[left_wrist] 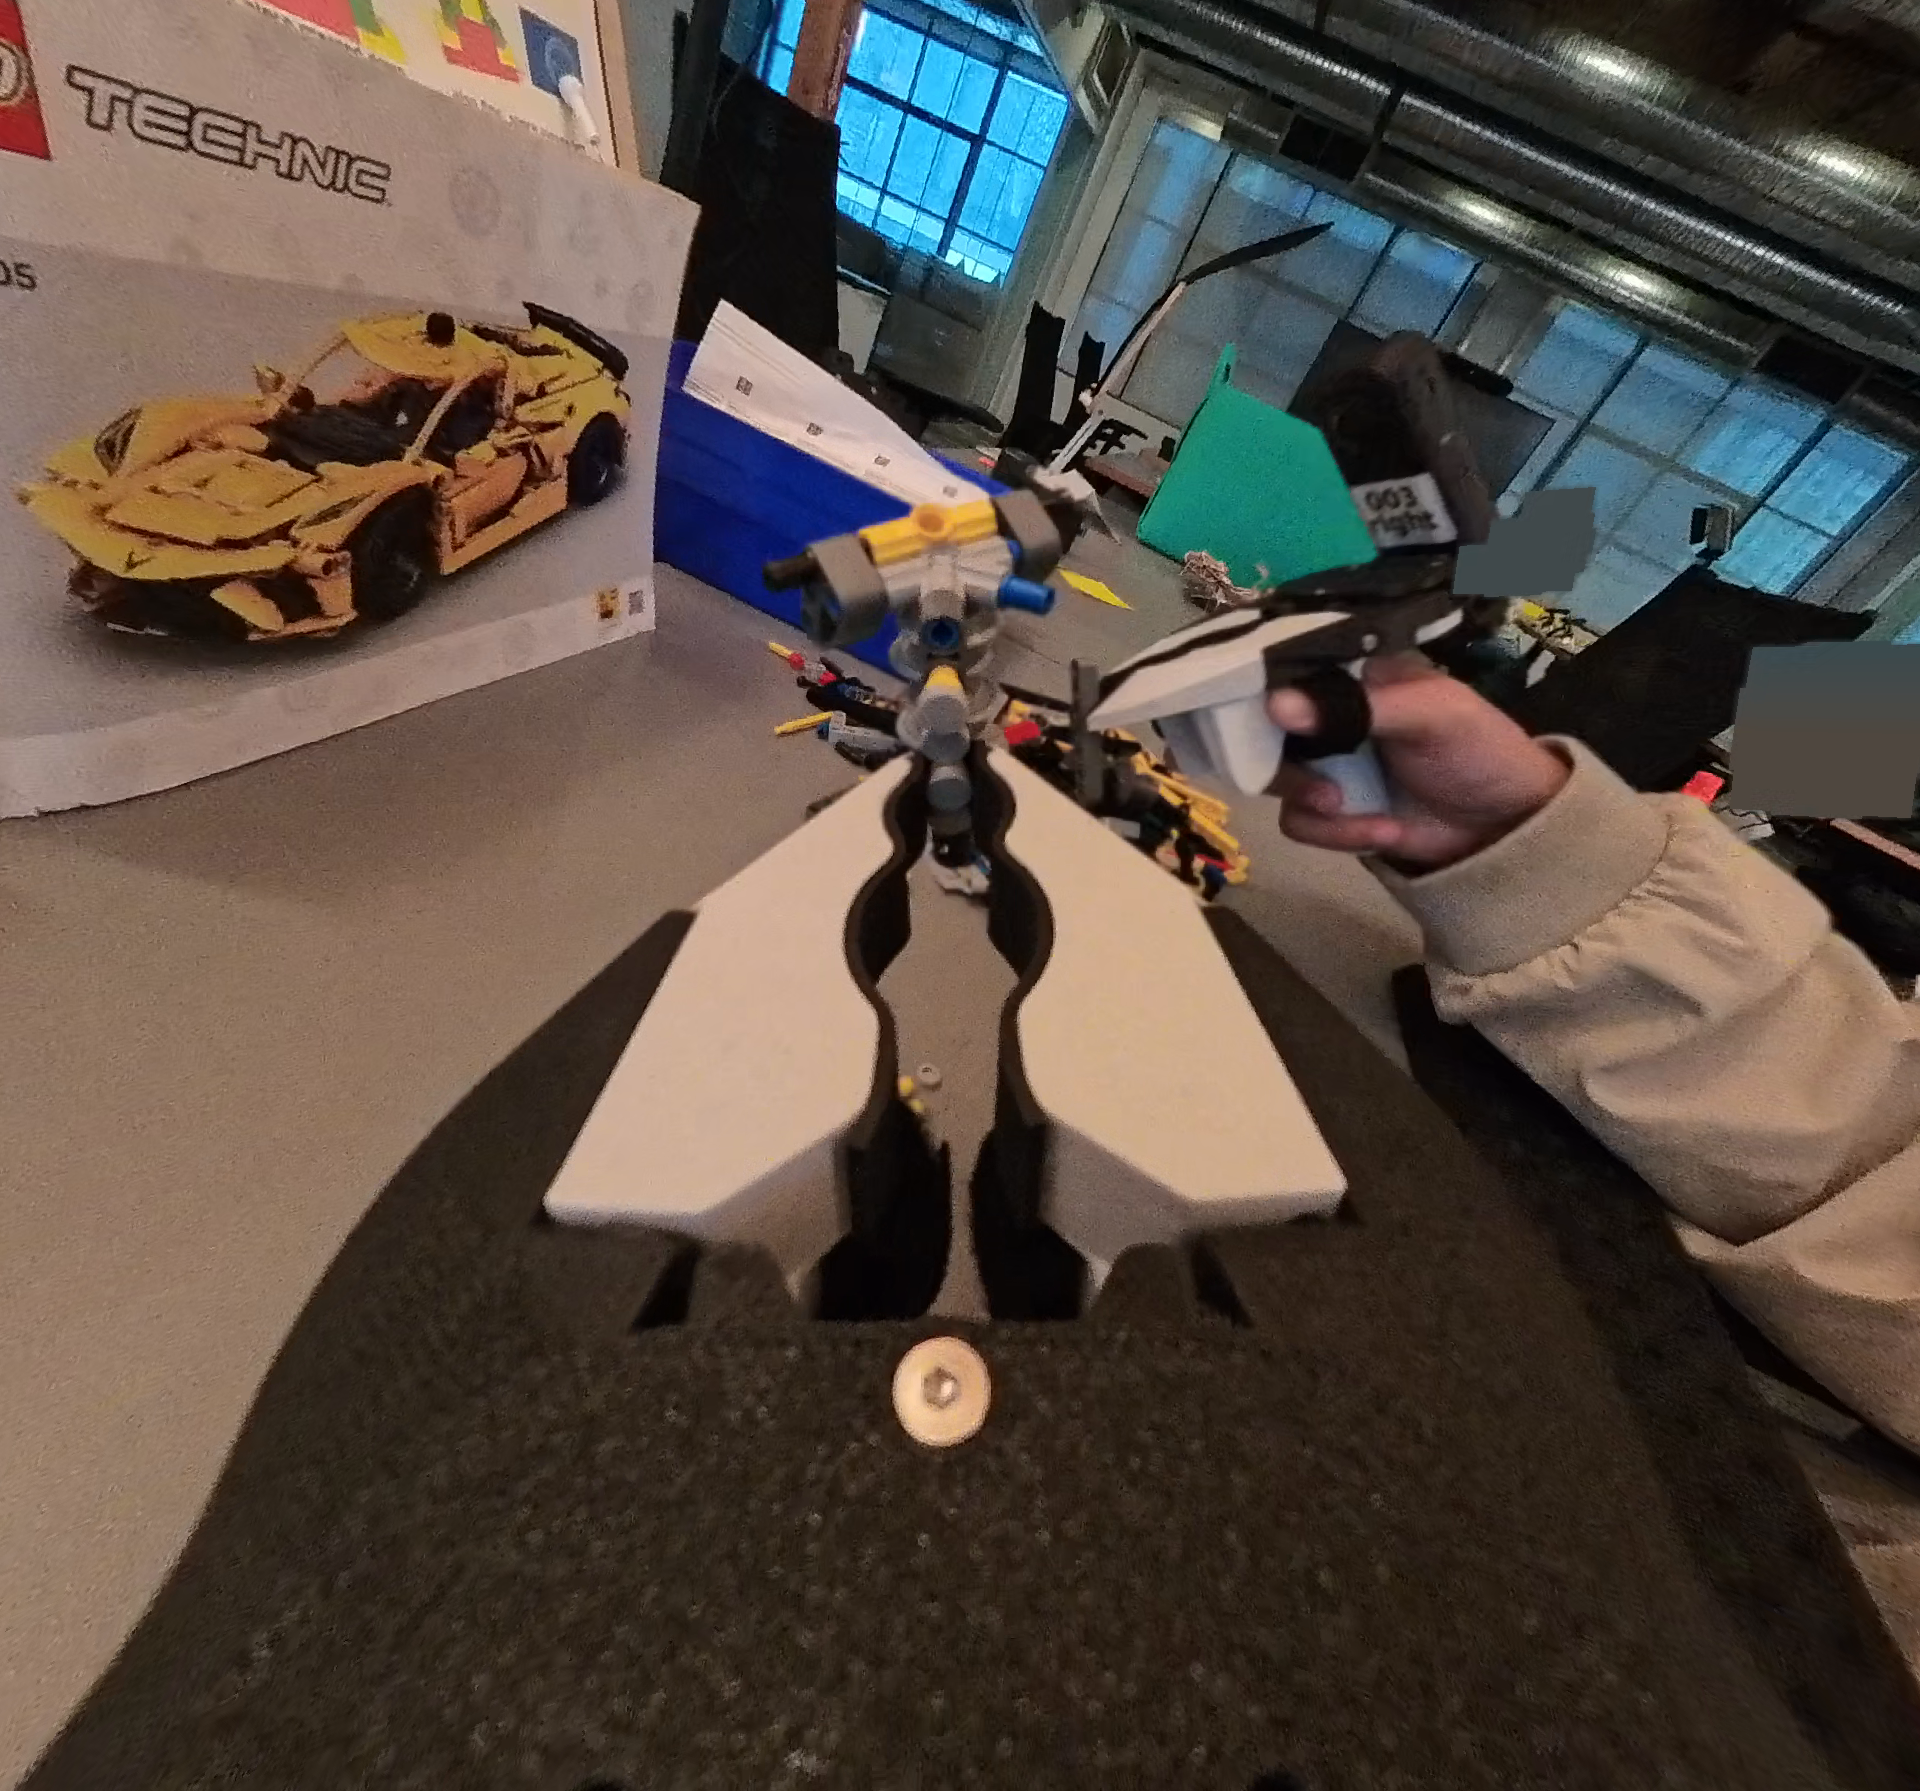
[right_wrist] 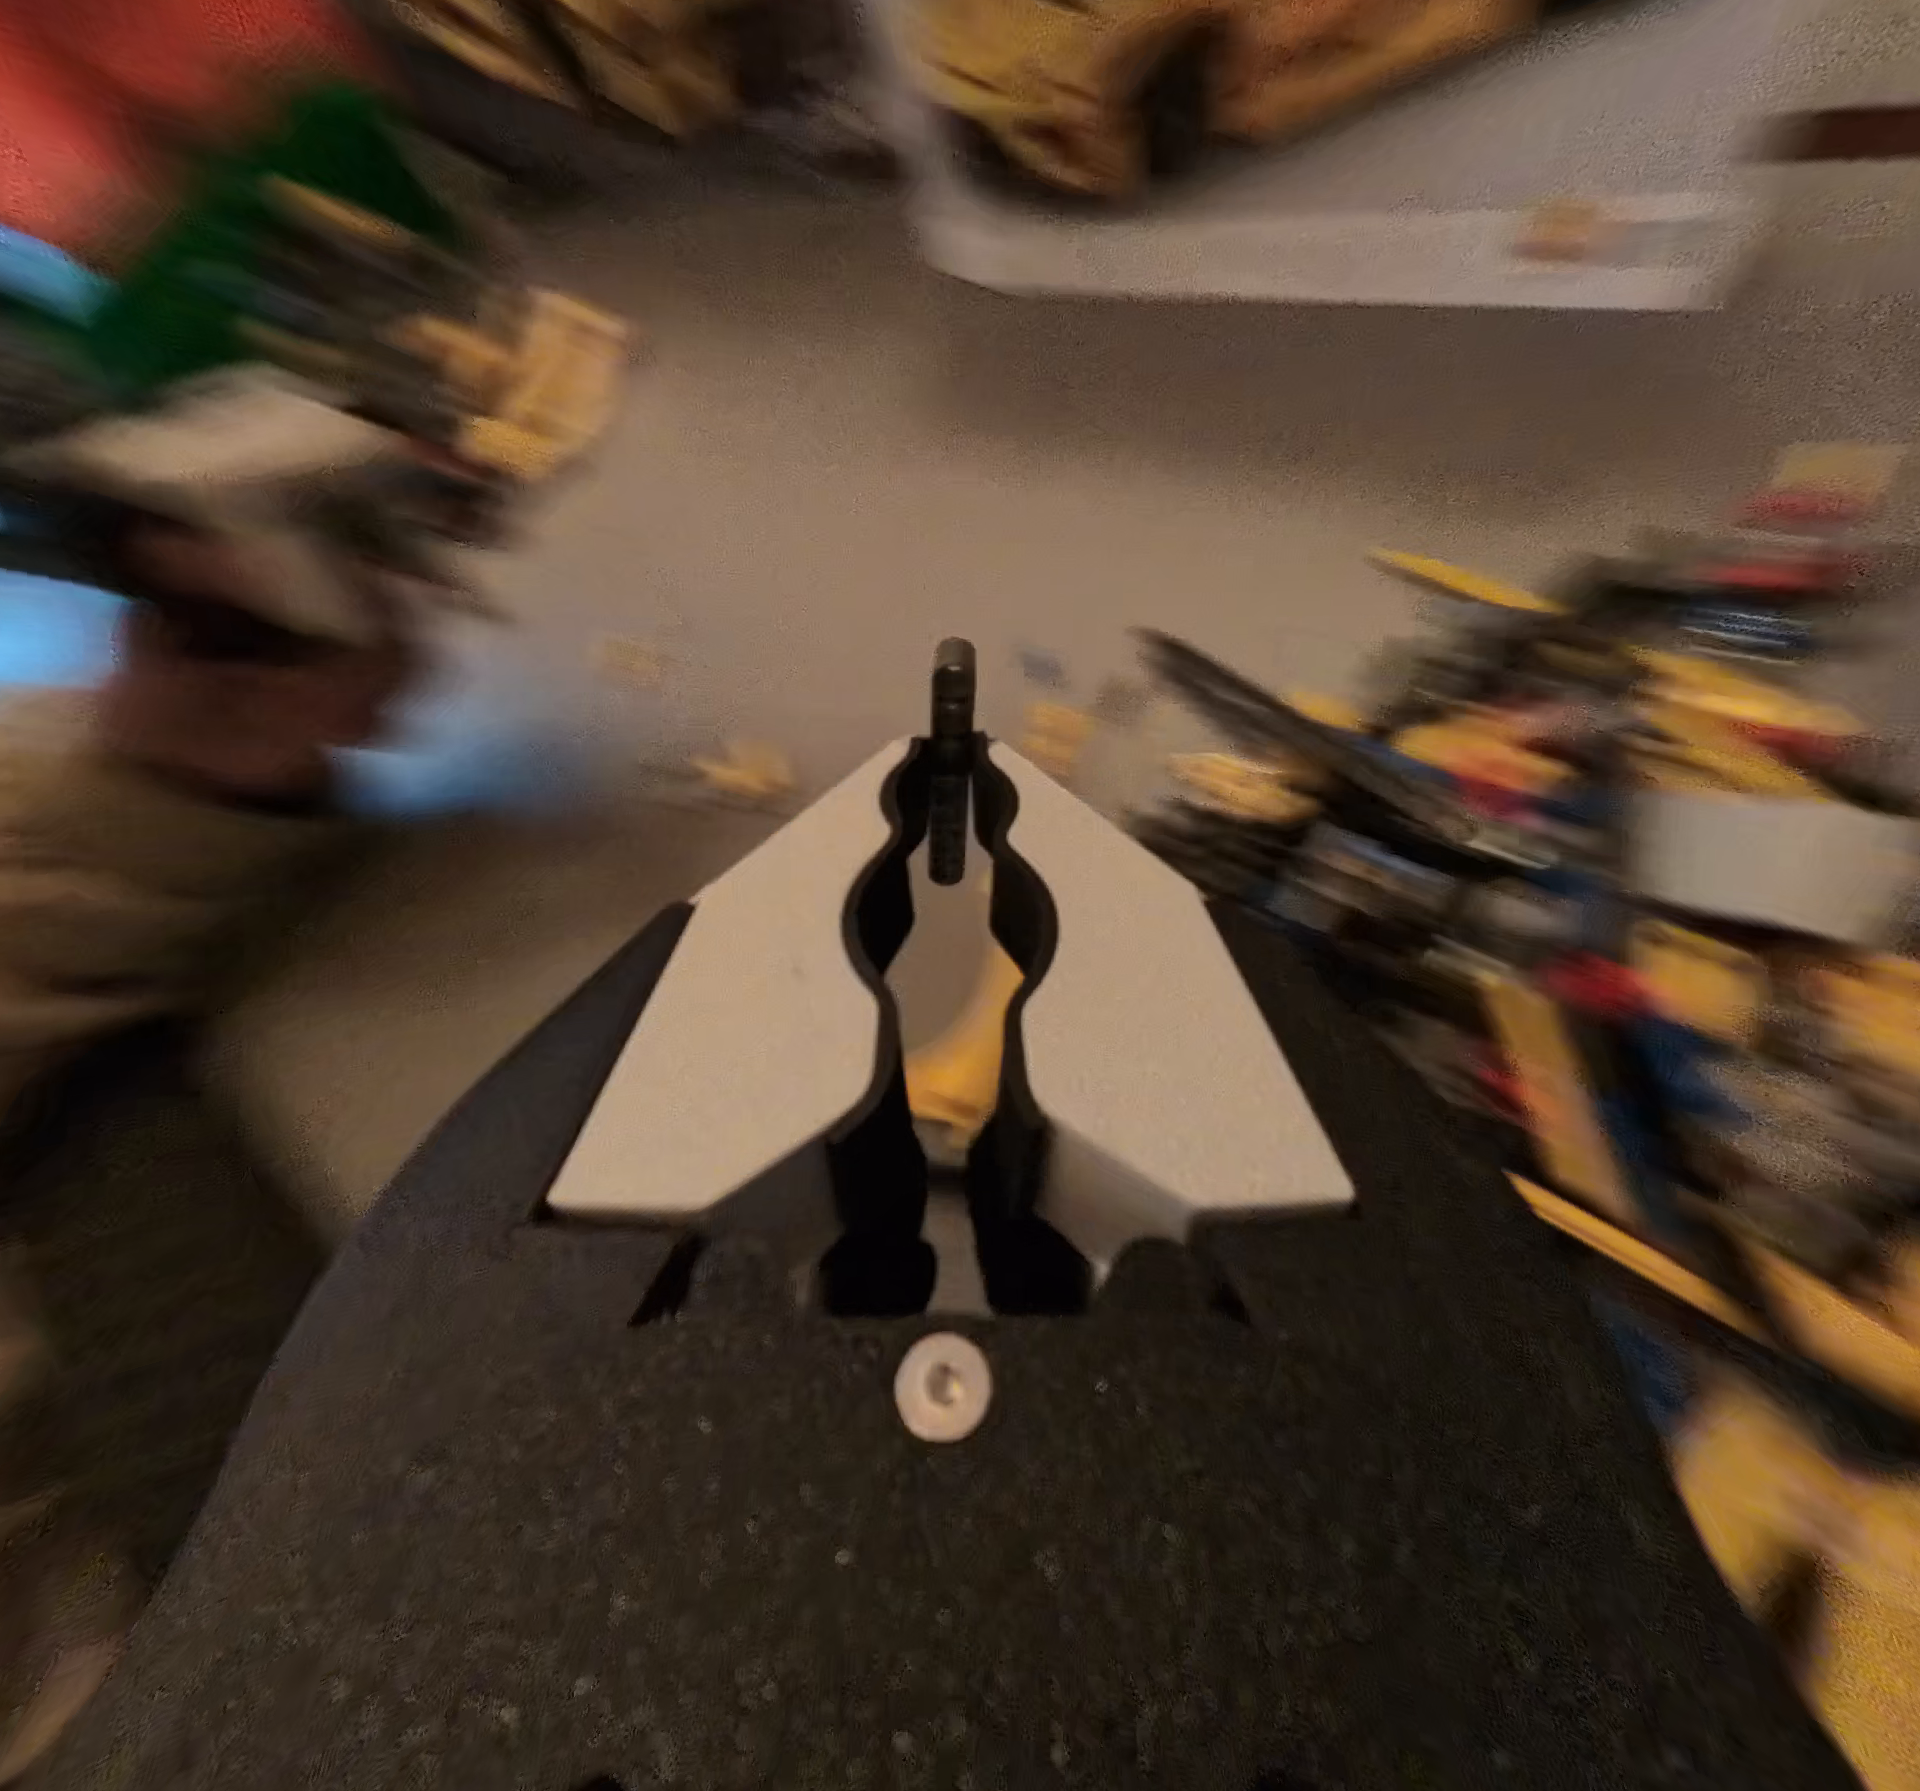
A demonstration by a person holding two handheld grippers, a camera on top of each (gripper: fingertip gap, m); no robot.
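Grey tabletop (left_wrist: 312, 962), industrial room with large windows behind. Set box with yellow car picture (left_wrist: 312, 453) propped at left; blue bin (left_wrist: 748, 515) beside it; loose brick pile (left_wrist: 1132, 785) mid-table. My left gripper (left_wrist: 951, 754) narrow, clamped on grey-yellow brick assembly (left_wrist: 930, 578), held upright above table. My right gripper (right_wrist: 951, 754) narrow, pinching black axle pin (right_wrist: 953, 754); pin tip close beside assembly, touching or apart I cannot tell. Right wrist view heavily blurred. Open tabletop at left front.
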